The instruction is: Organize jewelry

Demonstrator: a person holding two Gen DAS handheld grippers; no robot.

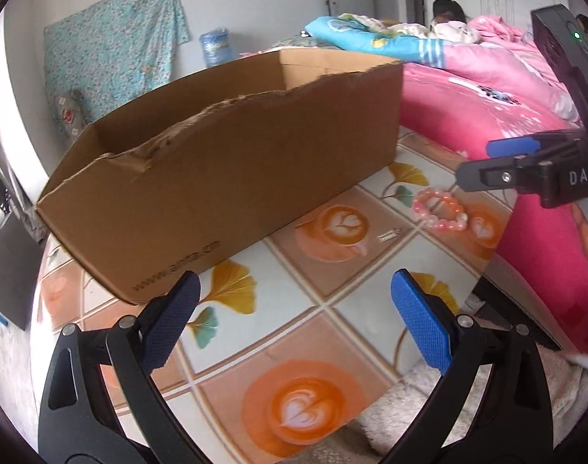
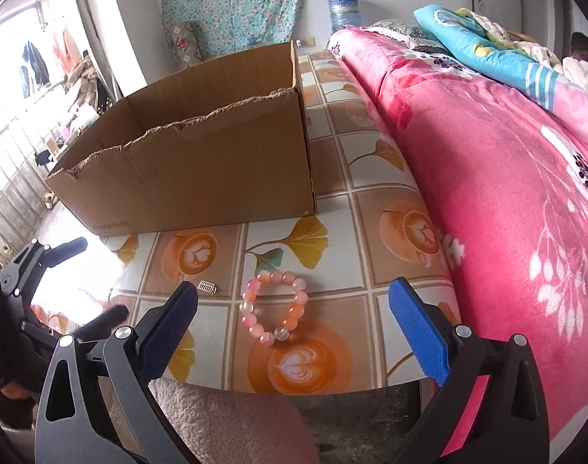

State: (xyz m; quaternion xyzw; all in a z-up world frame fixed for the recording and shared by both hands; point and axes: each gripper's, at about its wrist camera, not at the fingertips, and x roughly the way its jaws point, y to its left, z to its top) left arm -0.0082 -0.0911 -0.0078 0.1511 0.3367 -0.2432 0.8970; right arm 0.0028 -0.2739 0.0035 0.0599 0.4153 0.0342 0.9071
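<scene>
A pink and orange bead bracelet (image 2: 275, 306) lies flat on the patterned tablecloth, just ahead of my right gripper (image 2: 294, 301), which is open and holds nothing. The same bracelet (image 1: 441, 208) shows at the right in the left wrist view, under the other gripper (image 1: 483, 158). A small silver clasp-like piece (image 2: 207, 287) lies left of the bracelet; this small silver piece (image 1: 388, 236) sits on a tile line. An open cardboard box (image 1: 224, 170) with a torn front rim stands behind. My left gripper (image 1: 294, 294) is open over the cloth near the box's front corner.
A bed with a pink floral blanket (image 2: 506, 178) runs along the table's right edge. A fluffy cushion (image 2: 232, 421) sits below the table's near edge. A teal cloth (image 2: 236, 4) hangs on the back wall. A person's head (image 1: 448, 9) shows beyond the bedding.
</scene>
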